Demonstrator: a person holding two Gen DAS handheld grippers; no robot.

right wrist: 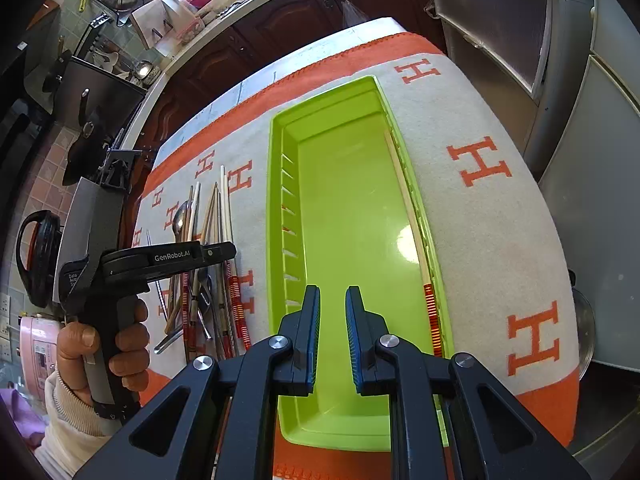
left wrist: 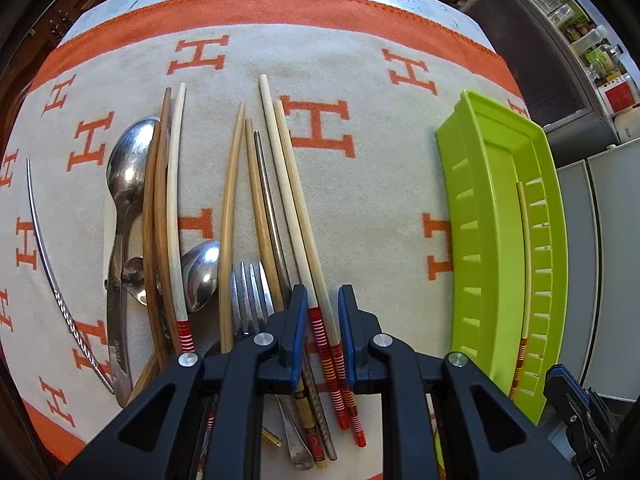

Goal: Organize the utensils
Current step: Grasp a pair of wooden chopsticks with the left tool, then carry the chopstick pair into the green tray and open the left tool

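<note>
While the left gripper [left wrist: 322, 316] is standing over the utensil pile [left wrist: 224, 240] left of the green tray [left wrist: 472, 200], its jaws are bracketing the banded ends of two pale chopsticks [left wrist: 296, 184]. The gap is looking narrow; whether the pads are actually pressing on the sticks I cannot tell. Judgement: to lift cleanly, grip should be staying on the striped handle section, both sticks together, clear of the fork [left wrist: 250, 292] and steel chopstick just left of them. Lift straight up before crossing rightward to the tray.

Inside the tray, one chopstick [right wrist: 408, 208] is lying along its right wall.

Over the tray's near end, the right gripper [right wrist: 333, 312] is hovering with a narrow gap and nothing between its pads.
</note>
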